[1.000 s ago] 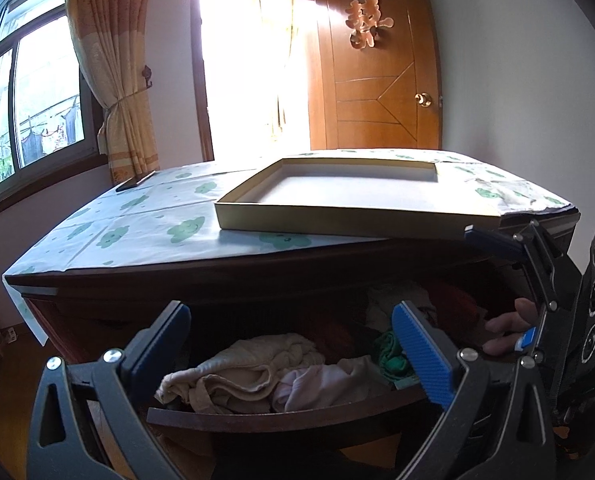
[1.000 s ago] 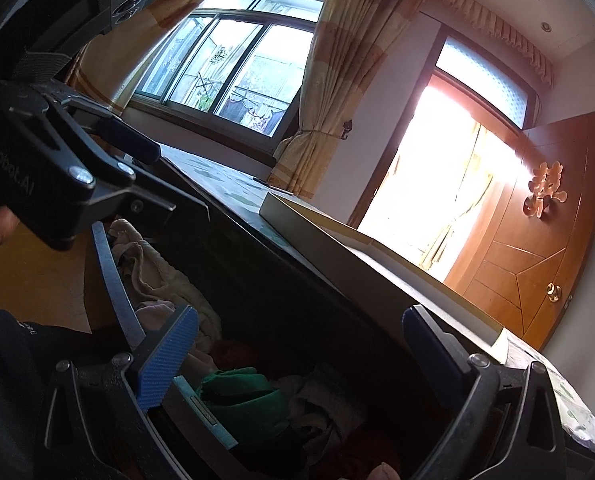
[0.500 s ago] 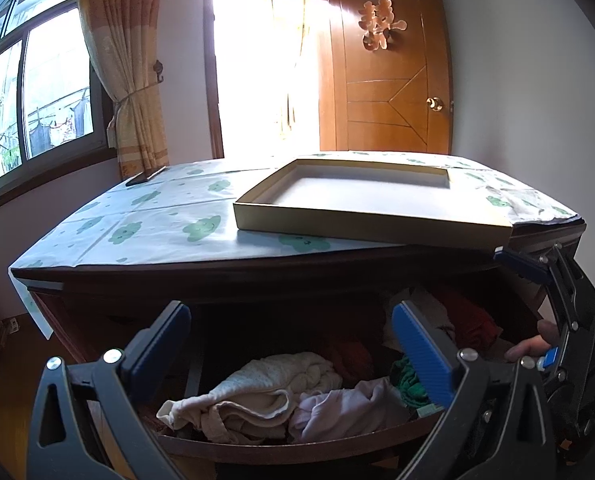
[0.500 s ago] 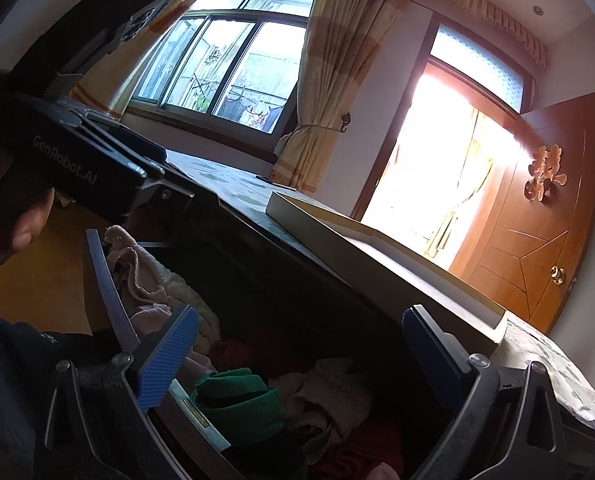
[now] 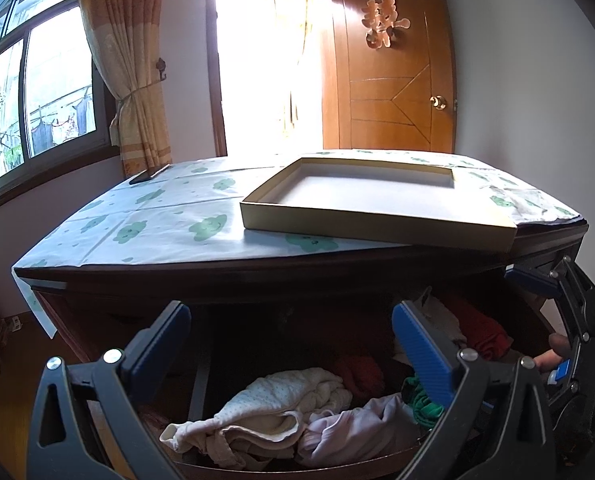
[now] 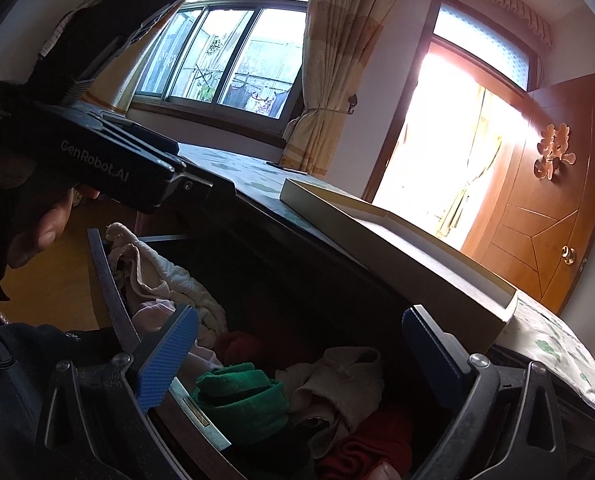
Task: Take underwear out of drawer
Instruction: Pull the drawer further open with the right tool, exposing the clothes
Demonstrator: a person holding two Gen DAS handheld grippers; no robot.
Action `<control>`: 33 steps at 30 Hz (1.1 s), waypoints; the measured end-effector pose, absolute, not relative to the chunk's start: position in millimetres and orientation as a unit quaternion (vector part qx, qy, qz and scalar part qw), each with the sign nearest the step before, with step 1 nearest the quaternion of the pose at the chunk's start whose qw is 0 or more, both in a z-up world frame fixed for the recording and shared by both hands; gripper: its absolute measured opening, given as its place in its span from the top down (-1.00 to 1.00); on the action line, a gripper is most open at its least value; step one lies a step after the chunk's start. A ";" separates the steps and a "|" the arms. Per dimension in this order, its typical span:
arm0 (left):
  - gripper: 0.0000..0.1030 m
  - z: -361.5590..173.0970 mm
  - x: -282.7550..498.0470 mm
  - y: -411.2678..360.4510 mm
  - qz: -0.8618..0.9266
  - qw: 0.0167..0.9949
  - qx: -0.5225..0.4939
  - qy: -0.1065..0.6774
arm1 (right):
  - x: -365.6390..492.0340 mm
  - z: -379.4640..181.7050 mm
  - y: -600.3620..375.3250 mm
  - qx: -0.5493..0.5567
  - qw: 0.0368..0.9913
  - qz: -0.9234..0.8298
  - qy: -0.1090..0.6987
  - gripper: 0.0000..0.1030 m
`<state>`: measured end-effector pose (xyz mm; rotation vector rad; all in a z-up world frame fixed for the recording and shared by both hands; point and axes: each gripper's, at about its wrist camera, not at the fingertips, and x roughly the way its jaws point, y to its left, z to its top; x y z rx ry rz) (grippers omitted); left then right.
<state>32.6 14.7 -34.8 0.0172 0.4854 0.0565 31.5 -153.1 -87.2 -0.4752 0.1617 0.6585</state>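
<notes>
Hovering wide open and empty, your left gripper [image 5: 291, 344] and right gripper [image 6: 297, 354] sit over the drawer [image 5: 281, 470]. Underwear [image 5: 265, 408] lies bunched inside, probably tangled, so one pinch might drag out extra clothes.

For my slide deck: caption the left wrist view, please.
Open left gripper hovers over drawer of crumpled underwear below boxed dresser top.

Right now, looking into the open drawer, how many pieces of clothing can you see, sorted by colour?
Cream or beige: 2, the cream garment at the left and the beige garment at the right
Pale pink: 1, the pink garment
Green: 1, the green garment
Red: 2, the red garment at the right and the red piece mid-drawer
Total: 6 visible; more may be hidden in the drawer.
</notes>
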 end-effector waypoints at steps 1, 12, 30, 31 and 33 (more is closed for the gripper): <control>-0.99 -34.7 32.9 14.9 0.028 0.970 0.008 0.241 | 32.7 -87.0 -152.7 -0.231 0.916 0.319 0.082 -0.99; -0.99 -36.1 37.0 11.8 0.016 0.964 0.017 0.265 | 42.8 -80.5 -156.9 -0.205 0.917 0.312 0.140 -0.99; -0.99 -42.1 35.3 -5.1 0.004 0.958 0.042 0.284 | 60.1 -78.7 -156.5 -0.207 0.903 0.310 0.213 -0.99; -0.99 -42.1 35.4 -5.4 0.004 0.958 0.042 0.285 | 60.7 -78.7 -156.6 -0.207 0.902 0.311 0.216 -0.99; -0.99 -41.9 35.0 -6.1 0.004 0.957 0.042 0.286 | 61.8 -78.8 -155.0 -0.207 0.901 0.311 0.220 -0.99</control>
